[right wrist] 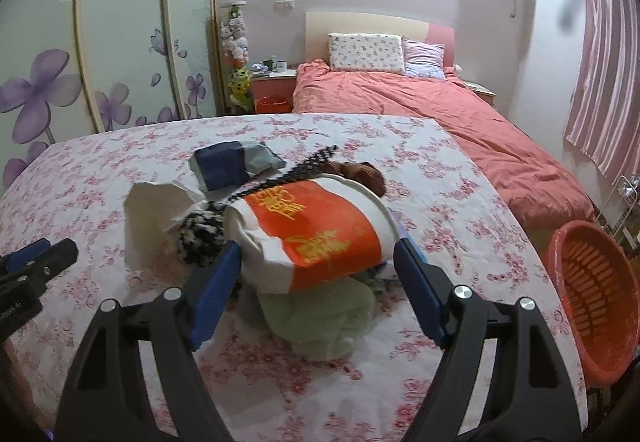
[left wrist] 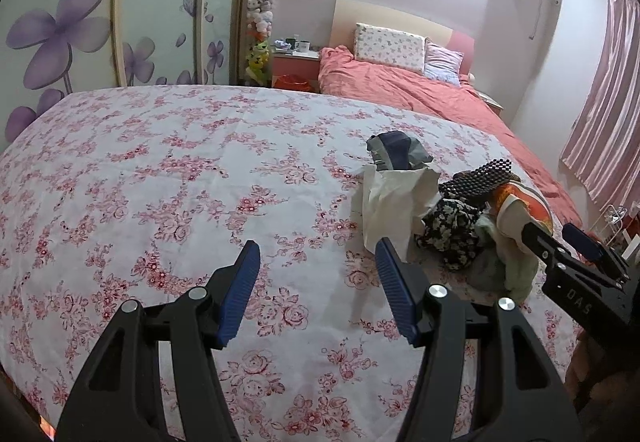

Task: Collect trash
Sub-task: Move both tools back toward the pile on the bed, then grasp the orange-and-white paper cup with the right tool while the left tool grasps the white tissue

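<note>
An orange-and-white paper cup [right wrist: 312, 230] lies on its side on top of a pile of cloth and litter on the flowered bedspread [right wrist: 440, 177]. My right gripper [right wrist: 318, 246] is open, and its blue fingertips [right wrist: 224, 266] reach either side of the cup. The same cup [left wrist: 520, 207] shows at the right of the left wrist view, with the right gripper [left wrist: 556, 238] at it. Crumpled white paper [left wrist: 384, 201] and a dark blue-grey packet [left wrist: 394, 151] lie beside the pile. My left gripper [left wrist: 318, 254] hangs open and empty over the bedspread, just left of the white paper.
An orange slotted basket [right wrist: 592, 302] stands at the bed's right edge. In the pile are a pale green cloth [right wrist: 320, 314], black-and-white fabric [left wrist: 452, 230] and a dark beaded piece [left wrist: 480, 177]. A second bed with a coral cover [right wrist: 460, 121] lies beyond.
</note>
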`<state>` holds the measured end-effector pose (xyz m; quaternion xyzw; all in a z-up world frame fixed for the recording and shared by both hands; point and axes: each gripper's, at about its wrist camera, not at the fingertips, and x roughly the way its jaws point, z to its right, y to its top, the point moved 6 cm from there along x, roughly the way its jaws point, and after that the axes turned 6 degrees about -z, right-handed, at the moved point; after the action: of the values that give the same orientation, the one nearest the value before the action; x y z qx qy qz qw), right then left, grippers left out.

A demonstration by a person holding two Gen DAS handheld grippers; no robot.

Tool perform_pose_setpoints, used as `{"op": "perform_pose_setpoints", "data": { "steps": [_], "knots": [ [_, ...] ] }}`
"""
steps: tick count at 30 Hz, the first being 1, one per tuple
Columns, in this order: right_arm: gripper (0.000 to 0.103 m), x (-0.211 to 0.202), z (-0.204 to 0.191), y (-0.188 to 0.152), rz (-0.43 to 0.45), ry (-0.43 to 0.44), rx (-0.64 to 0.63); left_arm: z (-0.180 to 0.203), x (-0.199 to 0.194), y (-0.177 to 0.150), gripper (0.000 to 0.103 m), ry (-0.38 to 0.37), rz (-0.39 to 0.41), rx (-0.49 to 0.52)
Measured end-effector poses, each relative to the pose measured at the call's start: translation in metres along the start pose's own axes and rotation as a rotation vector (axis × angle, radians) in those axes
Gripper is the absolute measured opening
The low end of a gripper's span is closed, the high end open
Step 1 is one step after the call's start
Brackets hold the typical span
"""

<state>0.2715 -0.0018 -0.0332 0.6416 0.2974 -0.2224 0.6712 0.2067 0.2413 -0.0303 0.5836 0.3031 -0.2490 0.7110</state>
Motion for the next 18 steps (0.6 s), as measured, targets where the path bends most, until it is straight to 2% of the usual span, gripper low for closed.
{"op": "perform_pose_setpoints", "data": {
  "steps": [7,12,18],
  "knots": [
    [0.076,-0.001,0.024,-0.004,-0.001,-0.061,0.020,0.007,0.001,-0.001,0.060,-0.006,-0.004,0.011],
    [0.071,0.005,0.056,-0.016,-0.050,-0.133,0.070,0.012,0.003,-0.003,0.060,-0.024,-0.009,0.016],
    [0.072,-0.010,0.075,-0.020,-0.030,-0.086,0.122,0.018,0.007,-0.003,0.060,-0.058,-0.014,0.021]
  ]
}}
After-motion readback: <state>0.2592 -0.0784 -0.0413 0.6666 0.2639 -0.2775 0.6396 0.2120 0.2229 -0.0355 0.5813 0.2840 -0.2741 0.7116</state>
